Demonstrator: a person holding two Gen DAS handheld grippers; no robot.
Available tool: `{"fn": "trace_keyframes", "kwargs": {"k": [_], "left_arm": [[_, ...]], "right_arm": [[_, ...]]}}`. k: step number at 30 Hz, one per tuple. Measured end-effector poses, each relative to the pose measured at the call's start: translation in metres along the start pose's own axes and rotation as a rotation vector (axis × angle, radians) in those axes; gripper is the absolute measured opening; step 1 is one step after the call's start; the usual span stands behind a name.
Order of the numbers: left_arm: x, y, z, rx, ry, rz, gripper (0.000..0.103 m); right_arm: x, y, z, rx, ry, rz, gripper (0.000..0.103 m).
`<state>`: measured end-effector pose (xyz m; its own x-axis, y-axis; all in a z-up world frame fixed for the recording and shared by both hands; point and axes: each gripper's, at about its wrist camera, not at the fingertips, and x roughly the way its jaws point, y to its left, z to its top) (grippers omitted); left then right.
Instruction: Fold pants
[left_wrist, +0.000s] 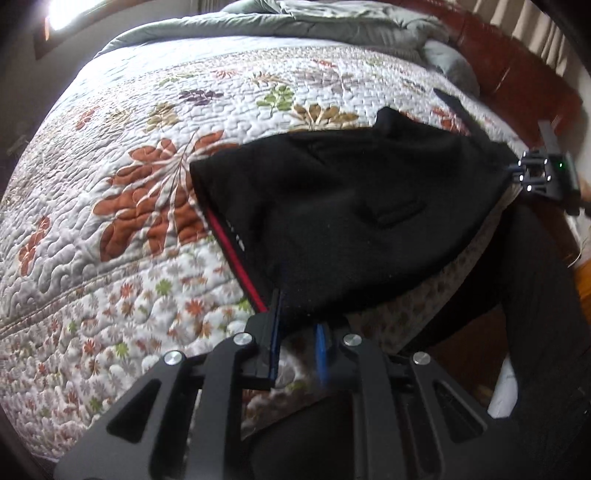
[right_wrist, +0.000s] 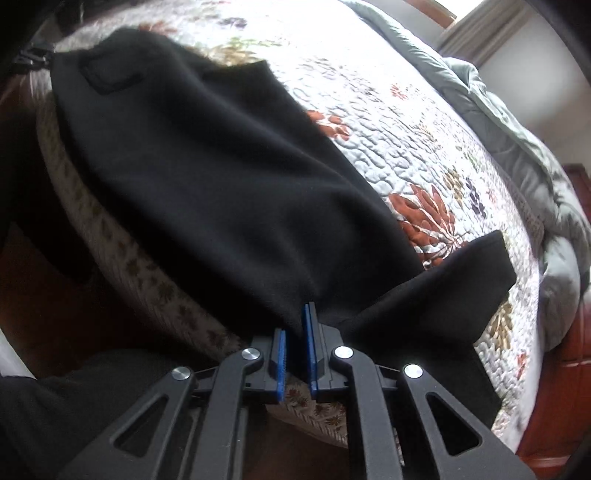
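Down low, left gripper (left_wrist: 295, 321): blue-padded fingers (left_wrist: 275, 332) pinched tight on the black pants (left_wrist: 351, 206) at the waistband corner, beside the red stripe (left_wrist: 232, 254) running off toward 11 o'clock. Cloth stretches from the pinch toward 2 o'clock, where the other tool shows at the frame edge. A pocket slit sits mid-cloth.

Right gripper (right_wrist: 297, 325): jaws clamped on a bunched edge of the same pants (right_wrist: 207, 177). Fabric fans from the pads (right_wrist: 307, 332) toward 11 o'clock; a loose flap (right_wrist: 436, 295) lies off at 3 o'clock.

Pants lie spread over the near edge of the bed, on a white floral quilt (left_wrist: 129, 184) with rust-coloured leaves. Grey-green comforter (left_wrist: 332, 22) bunched at 12 o'clock, far side. Reddish wooden bed frame (right_wrist: 561, 387) at 4 o'clock in the right view.
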<state>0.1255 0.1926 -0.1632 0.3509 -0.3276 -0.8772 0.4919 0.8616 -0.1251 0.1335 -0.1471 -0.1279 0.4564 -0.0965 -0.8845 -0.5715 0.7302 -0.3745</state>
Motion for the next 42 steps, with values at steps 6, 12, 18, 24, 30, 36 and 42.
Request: {"fn": "trace_keyframes", "kwargs": {"k": [6, 12, 18, 24, 30, 36, 42], "left_arm": [[-0.012, 0.006, -0.02, -0.065, 0.0, 0.017, 0.021], [-0.054, 0.002, -0.032, -0.166, -0.113, 0.029, 0.051], [-0.081, -0.063, -0.004, -0.145, -0.266, -0.02, 0.087], [-0.016, -0.171, 0.063, -0.05, -0.309, -0.176, 0.092], [0.083, -0.249, 0.111, 0.077, -0.195, -0.043, 0.092], [0.141, -0.264, 0.135, 0.005, -0.118, 0.014, 0.092], [0.165, -0.283, 0.147, -0.001, -0.098, 0.098, 0.093]], "right_arm": [[0.01, 0.006, -0.003, -0.021, 0.034, 0.012, 0.01], [0.013, 0.007, -0.005, -0.025, 0.039, 0.041, 0.016], [-0.004, -0.011, -0.005, 0.064, 0.008, 0.165, 0.042], [-0.031, -0.097, -0.001, 0.358, -0.071, 0.327, 0.052], [0.021, -0.292, 0.016, 0.917, 0.016, 0.116, 0.055], [0.117, -0.375, 0.042, 1.124, 0.121, 0.095, 0.055], [0.176, -0.381, 0.073, 1.053, 0.262, -0.159, 0.069]]}}
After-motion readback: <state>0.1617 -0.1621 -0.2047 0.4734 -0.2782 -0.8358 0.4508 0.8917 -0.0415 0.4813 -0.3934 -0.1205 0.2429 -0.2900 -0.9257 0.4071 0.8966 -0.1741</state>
